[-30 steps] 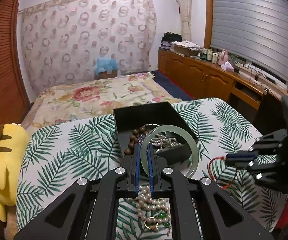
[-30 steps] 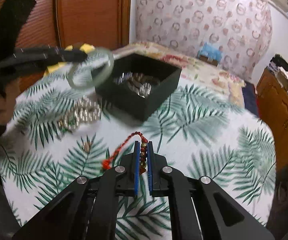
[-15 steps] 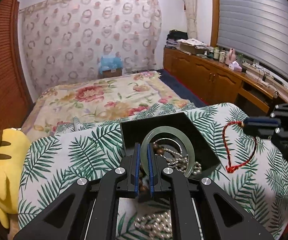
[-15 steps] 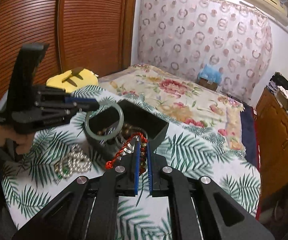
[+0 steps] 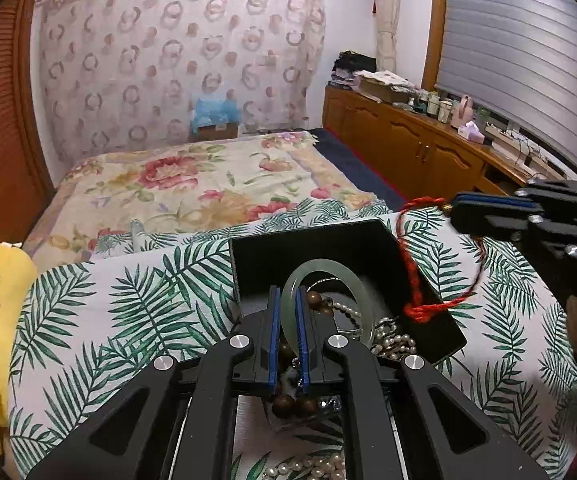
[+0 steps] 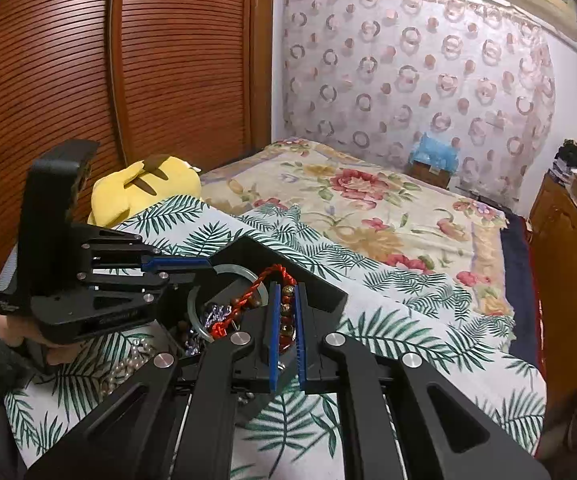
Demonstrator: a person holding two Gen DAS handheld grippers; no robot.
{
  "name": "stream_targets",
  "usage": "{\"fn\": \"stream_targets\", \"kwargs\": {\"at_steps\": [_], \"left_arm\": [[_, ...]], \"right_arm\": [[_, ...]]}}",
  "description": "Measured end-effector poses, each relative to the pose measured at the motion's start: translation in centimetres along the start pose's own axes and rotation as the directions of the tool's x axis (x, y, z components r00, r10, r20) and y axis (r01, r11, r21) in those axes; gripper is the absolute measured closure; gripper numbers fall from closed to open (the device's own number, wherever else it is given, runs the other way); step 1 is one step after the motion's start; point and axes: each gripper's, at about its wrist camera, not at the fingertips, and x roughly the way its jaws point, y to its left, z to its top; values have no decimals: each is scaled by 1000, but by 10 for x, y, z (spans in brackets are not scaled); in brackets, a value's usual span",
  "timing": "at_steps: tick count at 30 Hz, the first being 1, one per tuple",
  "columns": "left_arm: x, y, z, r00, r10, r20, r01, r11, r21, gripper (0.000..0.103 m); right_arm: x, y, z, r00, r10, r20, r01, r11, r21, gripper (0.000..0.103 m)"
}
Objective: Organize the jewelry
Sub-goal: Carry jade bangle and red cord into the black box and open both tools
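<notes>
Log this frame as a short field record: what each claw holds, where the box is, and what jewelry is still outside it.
left claw: shut on jade bangle, held over the box
right claw: shut on red cord bracelet, over the box
black box: open, on palm-leaf cloth
in box: wooden beads, pearl strands
outside box: pearl necklace on the cloth

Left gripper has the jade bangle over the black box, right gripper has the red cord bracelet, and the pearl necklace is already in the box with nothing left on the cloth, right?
Not quite. A pearl strand lies on the leaf-print cloth outside the black box, as the left wrist view shows. The rest holds: left gripper holds the jade bangle, right gripper the red cord bracelet.
</notes>
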Motion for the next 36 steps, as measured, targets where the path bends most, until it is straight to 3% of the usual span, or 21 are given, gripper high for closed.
{"fn": "stream_targets", "kwargs": {"at_steps": [11, 14, 24, 30, 33, 36], "left_arm": [[-15, 11, 0, 999, -7, 51, 7, 1000, -15, 95], [-18, 12, -2, 998, 8, 57, -8, 1000, -10, 86], [-21, 20, -2, 998, 21, 63, -19, 999, -32, 83], [-25, 22, -1, 997, 28, 77, -25, 999, -39, 72], [-28, 23, 1, 996, 32, 85, -28, 999, -44, 63], [-36, 23, 3, 995, 32, 97, -27, 998, -52, 57]], "right_arm": [[39, 5, -6, 998, 17, -63, -16, 1000, 8, 95], [46, 6, -7, 997, 14, -76, -14, 1000, 8, 95], [56, 5, -9, 996, -15, -88, 17, 999, 27, 95], [52, 2, -7, 997, -22, -76, 25, 999, 39, 93], [46, 2, -6, 997, -28, -68, 31, 999, 44, 79], [36, 3, -7, 998, -30, -54, 32, 998, 44, 79]]}}
